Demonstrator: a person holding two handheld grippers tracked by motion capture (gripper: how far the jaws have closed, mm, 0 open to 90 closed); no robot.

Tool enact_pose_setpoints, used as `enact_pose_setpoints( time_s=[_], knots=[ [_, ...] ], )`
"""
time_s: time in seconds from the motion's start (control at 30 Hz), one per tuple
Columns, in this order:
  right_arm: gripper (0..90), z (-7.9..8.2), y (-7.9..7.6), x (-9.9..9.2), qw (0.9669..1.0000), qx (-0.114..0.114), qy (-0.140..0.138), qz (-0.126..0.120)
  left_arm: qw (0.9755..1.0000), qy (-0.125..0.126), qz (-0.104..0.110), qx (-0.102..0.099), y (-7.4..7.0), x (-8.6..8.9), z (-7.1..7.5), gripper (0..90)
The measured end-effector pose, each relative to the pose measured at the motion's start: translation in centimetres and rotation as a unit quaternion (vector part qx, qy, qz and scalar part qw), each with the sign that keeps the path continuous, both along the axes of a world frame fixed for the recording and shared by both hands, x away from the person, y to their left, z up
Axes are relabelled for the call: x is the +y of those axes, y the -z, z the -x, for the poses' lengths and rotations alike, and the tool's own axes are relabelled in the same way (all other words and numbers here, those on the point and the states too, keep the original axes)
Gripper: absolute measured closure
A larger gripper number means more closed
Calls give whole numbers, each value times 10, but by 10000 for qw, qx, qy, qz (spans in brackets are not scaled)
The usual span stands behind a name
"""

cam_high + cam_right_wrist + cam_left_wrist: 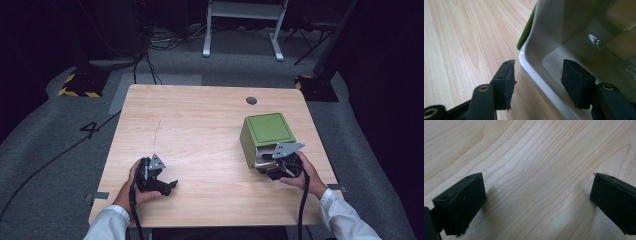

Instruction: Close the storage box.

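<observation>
A green box [265, 132] with a white inside lies on its side at the right of the wooden table [200, 125], its open mouth toward the person. My right gripper [272, 167] is at that mouth and stands open. In the right gripper view the gripper [539, 62] straddles the box's white rim [534, 67]: one jaw is outside on the table side, the other inside the box [564, 25]. My left gripper [167, 187] sits low near the table's front left, open, with only bare wood between its fingers [537, 177].
A round grey cable hole [251, 100] is near the table's far edge. Beyond the table, the grey floor holds cables [150, 65], a white desk frame [240, 30] and yellow-black striped bases [80, 85].
</observation>
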State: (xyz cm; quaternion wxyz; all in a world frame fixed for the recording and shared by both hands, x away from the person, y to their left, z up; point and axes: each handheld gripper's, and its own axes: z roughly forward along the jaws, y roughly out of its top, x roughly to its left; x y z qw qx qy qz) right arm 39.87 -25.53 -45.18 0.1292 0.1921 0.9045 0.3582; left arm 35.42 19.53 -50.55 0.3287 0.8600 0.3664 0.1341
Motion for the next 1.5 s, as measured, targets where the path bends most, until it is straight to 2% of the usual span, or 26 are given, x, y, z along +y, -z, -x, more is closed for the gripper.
enact_pose_setpoints(
  time_s=[0.4, 0.53, 0.77, 0.87, 1.33, 1.5],
  knots=[
    [337, 14, -11, -6, 9994, -305, -50, 170, 10000, 2, 18, 24, 0, -1, 0, 3],
    [301, 21, -16, -16, 9990, -428, 20, 147, 10000, 2, 17, 24, 0, -1, 0, 3],
    [288, 31, -21, -32, 9983, -561, 114, 75, 10000, 3, 16, 24, 0, -1, 0, 3],
    [285, 37, -21, -45, 9983, -555, 179, 3, 10000, 2, 16, 24, 0, -1, 0, 3],
    [277, 51, -18, -83, 9972, -532, 510, -144, 10000, 2, 17, 25, 0, -1, 0, 3],
    [263, 51, -9, -97, 9955, -541, 775, -16, 10000, 2, 19, 24, 0, -1, 0, 3]
  ],
)
